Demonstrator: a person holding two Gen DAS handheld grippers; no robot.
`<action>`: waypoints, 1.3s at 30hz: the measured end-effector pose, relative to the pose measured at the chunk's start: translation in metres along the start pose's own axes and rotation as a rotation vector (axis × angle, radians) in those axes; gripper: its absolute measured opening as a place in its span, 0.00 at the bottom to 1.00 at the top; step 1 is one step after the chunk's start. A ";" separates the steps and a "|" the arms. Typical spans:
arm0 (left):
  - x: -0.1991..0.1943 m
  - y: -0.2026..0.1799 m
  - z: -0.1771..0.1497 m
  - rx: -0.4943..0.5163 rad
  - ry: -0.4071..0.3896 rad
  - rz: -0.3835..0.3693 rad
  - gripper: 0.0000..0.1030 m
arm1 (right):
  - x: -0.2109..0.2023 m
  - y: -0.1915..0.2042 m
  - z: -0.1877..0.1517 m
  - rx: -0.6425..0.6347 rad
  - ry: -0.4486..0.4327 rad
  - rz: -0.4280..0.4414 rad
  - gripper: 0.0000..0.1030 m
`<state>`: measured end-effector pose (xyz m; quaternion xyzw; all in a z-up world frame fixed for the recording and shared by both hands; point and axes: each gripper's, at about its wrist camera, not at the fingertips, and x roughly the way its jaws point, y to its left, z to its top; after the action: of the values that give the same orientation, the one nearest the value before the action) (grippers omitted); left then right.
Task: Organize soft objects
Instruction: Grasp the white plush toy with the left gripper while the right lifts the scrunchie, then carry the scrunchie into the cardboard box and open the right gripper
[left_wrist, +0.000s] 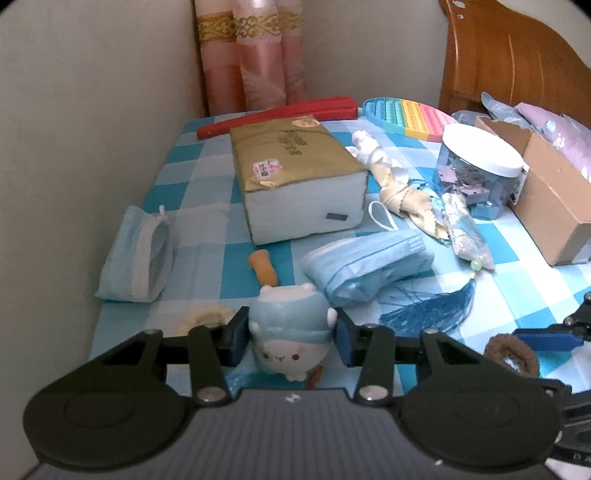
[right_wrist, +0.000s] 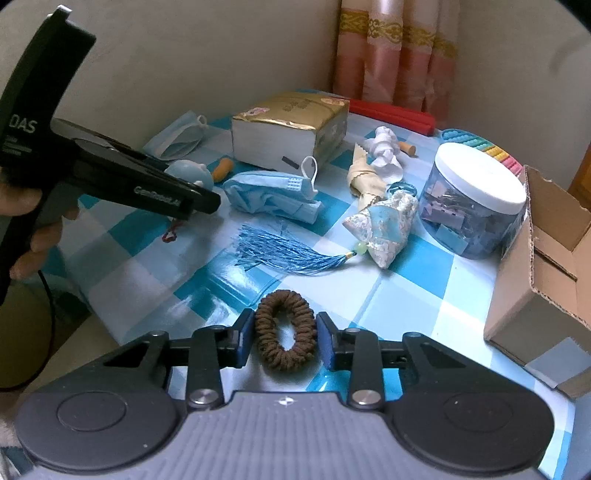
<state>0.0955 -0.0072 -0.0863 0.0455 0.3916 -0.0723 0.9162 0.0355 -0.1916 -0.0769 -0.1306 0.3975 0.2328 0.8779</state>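
A pale blue and white squishy animal toy (left_wrist: 288, 325) lies on the blue checked tablecloth (left_wrist: 207, 236). My left gripper (left_wrist: 290, 338) is shut on it, one blue pad against each side. A brown hair scrunchie (right_wrist: 266, 332) lies flat near the front edge, and my right gripper (right_wrist: 285, 339) is shut on it with both pads touching its outer ring. In the right wrist view the left gripper (right_wrist: 147, 181) reaches in from the left, held by a hand (right_wrist: 22, 206), with the toy (right_wrist: 188, 171) partly hidden behind it.
Two folded blue face masks (left_wrist: 365, 266) (left_wrist: 136, 258), a gold-topped tissue pack (left_wrist: 295, 177), a sachet with a blue tassel (left_wrist: 465, 229) and a cream cloth (left_wrist: 391, 184) lie about. A clip jar (left_wrist: 480, 166) and an open cardboard box (left_wrist: 554, 199) stand right. A wall runs along the left.
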 end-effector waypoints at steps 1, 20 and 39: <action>-0.003 0.000 0.000 0.004 0.000 0.002 0.44 | -0.001 0.000 0.000 0.001 -0.002 0.001 0.39; -0.064 -0.031 0.012 0.080 0.018 -0.072 0.43 | -0.079 -0.048 -0.002 -0.004 -0.120 -0.115 0.39; -0.055 -0.092 0.040 0.154 0.039 -0.155 0.43 | -0.069 -0.163 0.026 0.088 -0.177 -0.251 0.65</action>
<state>0.0706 -0.0977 -0.0214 0.0868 0.4048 -0.1721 0.8939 0.0952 -0.3415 -0.0004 -0.1197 0.3087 0.1145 0.9366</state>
